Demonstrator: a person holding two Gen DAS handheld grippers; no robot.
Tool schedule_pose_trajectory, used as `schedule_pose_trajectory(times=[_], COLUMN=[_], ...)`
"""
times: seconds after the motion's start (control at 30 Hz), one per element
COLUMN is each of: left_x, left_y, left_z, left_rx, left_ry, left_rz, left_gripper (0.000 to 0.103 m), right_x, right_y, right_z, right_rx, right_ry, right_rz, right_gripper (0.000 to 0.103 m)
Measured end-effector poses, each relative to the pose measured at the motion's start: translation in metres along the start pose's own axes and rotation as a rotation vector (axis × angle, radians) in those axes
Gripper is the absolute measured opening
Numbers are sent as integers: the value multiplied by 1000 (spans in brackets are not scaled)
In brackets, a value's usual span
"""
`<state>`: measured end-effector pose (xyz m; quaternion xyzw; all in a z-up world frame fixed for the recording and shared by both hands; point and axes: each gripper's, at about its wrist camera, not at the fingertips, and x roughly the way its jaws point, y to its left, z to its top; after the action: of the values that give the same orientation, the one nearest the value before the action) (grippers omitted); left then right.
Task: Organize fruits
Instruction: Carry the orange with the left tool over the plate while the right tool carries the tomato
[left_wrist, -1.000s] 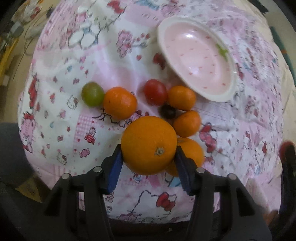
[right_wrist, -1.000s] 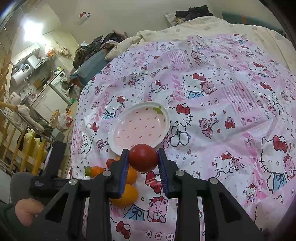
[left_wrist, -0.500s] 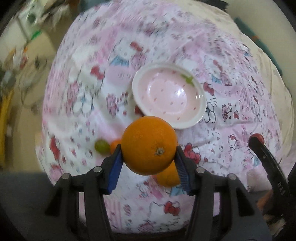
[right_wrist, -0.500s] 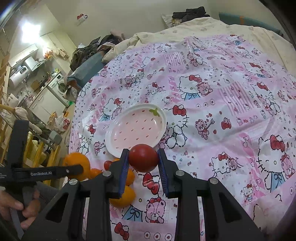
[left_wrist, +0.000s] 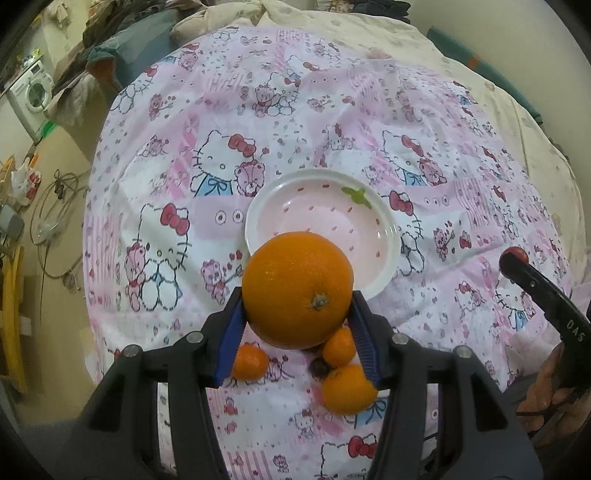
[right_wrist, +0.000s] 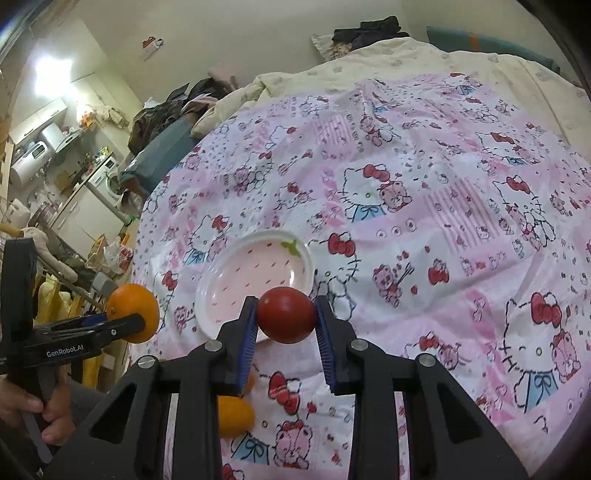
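place: home bedroom | signs: bed with cartoon-cat sheet (left_wrist: 258, 122); washing machine (left_wrist: 33, 90); piled clothes (right_wrist: 166, 110)

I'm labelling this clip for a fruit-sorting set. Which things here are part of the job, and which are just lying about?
Part of the job:
- big orange, held in the left gripper
- red tomato, held in the right gripper
- pink plate, nothing in it
- small oranges on the cloth

Lying about:
- washing machine
- cream blanket
- cables on the floor
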<state>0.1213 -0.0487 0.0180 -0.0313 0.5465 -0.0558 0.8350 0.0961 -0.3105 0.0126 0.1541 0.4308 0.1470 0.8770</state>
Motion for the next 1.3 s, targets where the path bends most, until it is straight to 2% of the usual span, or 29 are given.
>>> schedule_pose_trajectory(times=[0.47, 0.73, 0.93, 1.03, 1.3], left_x=[27, 56, 84, 98, 133], left_y=[5, 5, 5, 0, 2], left_z=[32, 50, 58, 59, 63], left_rx=[21, 54, 40, 71, 69], left_ry=[-7, 1, 55, 83, 145], left_rz=[21, 52, 10, 12, 3], left_gripper=[50, 50, 50, 50, 50], right_x=[30, 55, 80, 97, 136], right_y=[1, 4, 3, 0, -9], right_z=[34, 50, 63, 67, 71], right_rx=[-64, -98, -116, -113, -89], right_ry=[-2, 23, 43, 67, 154], right_rz=[-3, -2, 11, 14, 44], right_gripper=[32, 32, 32, 32, 32])
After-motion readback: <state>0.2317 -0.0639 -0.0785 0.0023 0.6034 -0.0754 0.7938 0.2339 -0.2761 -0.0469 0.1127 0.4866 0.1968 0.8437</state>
